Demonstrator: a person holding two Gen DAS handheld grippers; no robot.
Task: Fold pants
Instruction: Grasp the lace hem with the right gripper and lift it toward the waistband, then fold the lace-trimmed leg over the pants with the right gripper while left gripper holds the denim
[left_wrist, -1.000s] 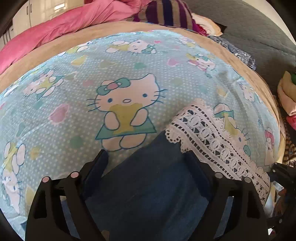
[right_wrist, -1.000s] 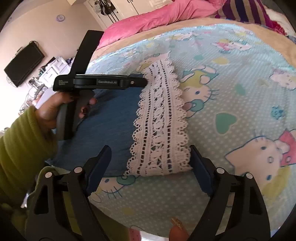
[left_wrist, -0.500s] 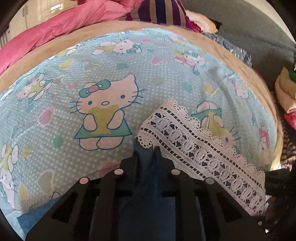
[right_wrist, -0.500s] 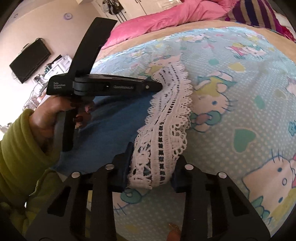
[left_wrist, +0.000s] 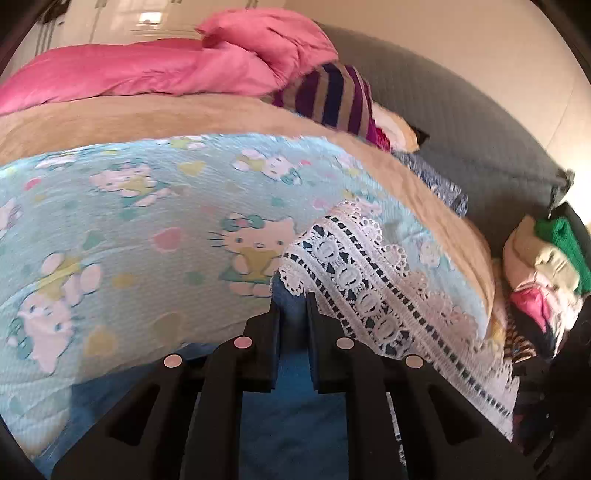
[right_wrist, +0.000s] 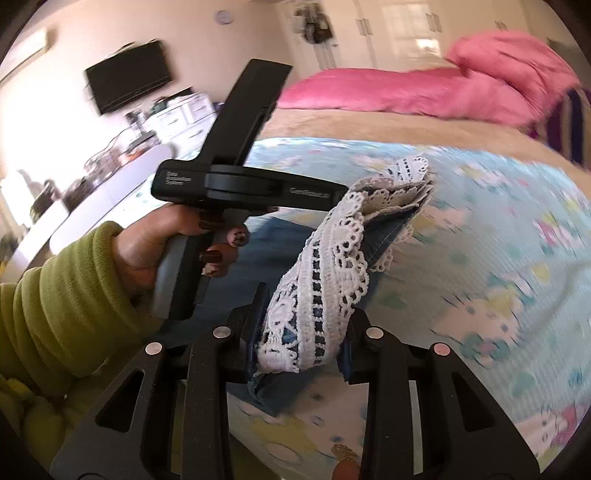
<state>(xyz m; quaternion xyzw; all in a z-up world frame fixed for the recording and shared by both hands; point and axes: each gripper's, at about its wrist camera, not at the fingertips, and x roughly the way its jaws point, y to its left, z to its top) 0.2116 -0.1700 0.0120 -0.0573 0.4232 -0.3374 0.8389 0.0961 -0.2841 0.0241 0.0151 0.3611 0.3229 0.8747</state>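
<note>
Far left of right wrist view: black TV (right_wrist: 129, 81) on wall; at centre, left gripper (left_wrist: 293, 310) pinched narrow on denim pants (left_wrist: 295, 413) beside lace hem (left_wrist: 369, 291); right gripper (right_wrist: 303, 332) clamped on bunched lace; pink duvet (left_wrist: 147, 74) upper frame; clothes pile (left_wrist: 543, 273) far right.

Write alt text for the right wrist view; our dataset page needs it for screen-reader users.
The right hand-held gripper is shut on the white lace hem of blue denim pants, lifting it off a pale blue cartoon-cat bedsheet. Beside it, a hand in a green sleeve holds the left hand-held gripper at the same hem.
</note>
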